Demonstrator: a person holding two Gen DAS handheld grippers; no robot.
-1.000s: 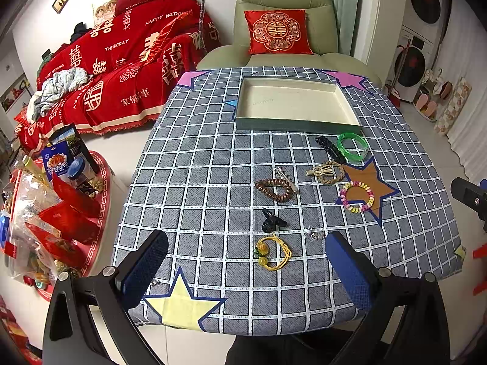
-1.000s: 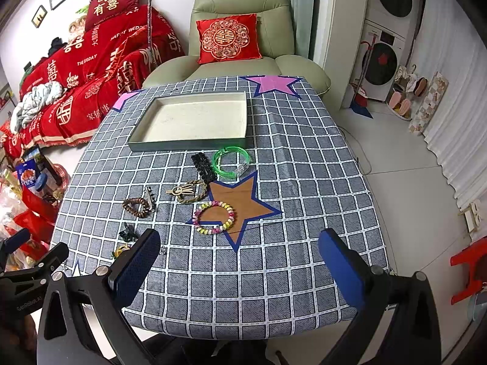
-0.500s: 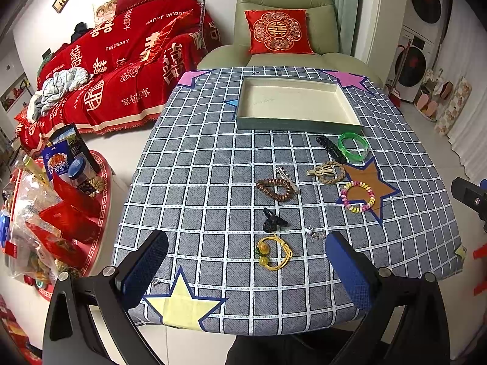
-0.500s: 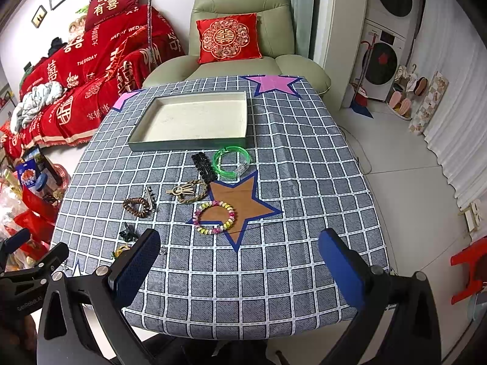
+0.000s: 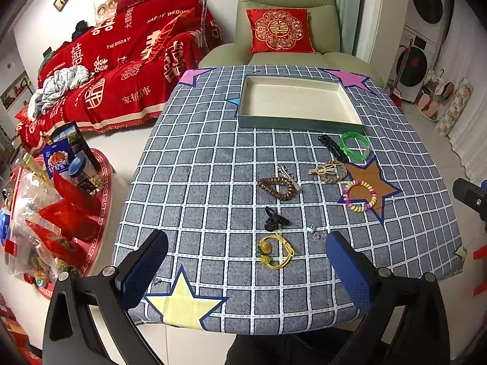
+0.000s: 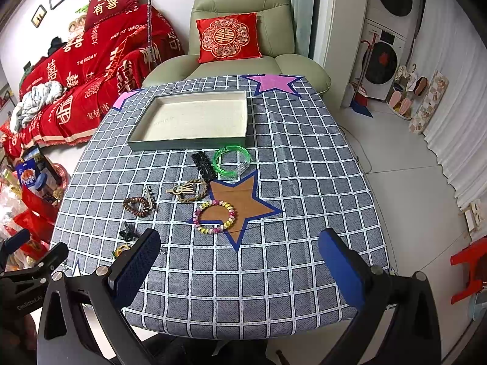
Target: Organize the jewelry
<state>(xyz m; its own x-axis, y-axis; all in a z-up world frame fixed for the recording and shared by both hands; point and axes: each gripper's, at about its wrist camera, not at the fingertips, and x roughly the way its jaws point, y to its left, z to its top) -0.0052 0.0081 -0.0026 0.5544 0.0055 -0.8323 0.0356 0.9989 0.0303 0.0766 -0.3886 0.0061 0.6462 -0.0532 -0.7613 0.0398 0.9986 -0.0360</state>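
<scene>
An empty grey-green tray (image 5: 299, 123) (image 6: 185, 144) stands at the far side of the checked table. In front of it lie a green bangle (image 5: 355, 145) (image 6: 232, 161), a black hair clip (image 5: 332, 147) (image 6: 202, 165), a braided tan bracelet (image 5: 330, 171) (image 6: 190, 190), a colourful bead bracelet (image 5: 359, 196) (image 6: 214, 216), a brown bead bracelet (image 5: 275, 184) (image 6: 137, 206), a small black claw clip (image 5: 274, 220) (image 6: 127, 231) and a yellow cord band (image 5: 275, 251). My left gripper (image 5: 246, 266) is open at the near edge, just short of the yellow band. My right gripper (image 6: 239, 263) is open, nothing between its fingers.
A green armchair with a red cushion (image 5: 278, 30) stands behind the table. A red-covered sofa (image 5: 115, 70) is at the left, a low red table with snack bags (image 5: 51, 206) beside it. Washing machines (image 6: 385, 60) and a red stool (image 6: 470, 266) are at the right.
</scene>
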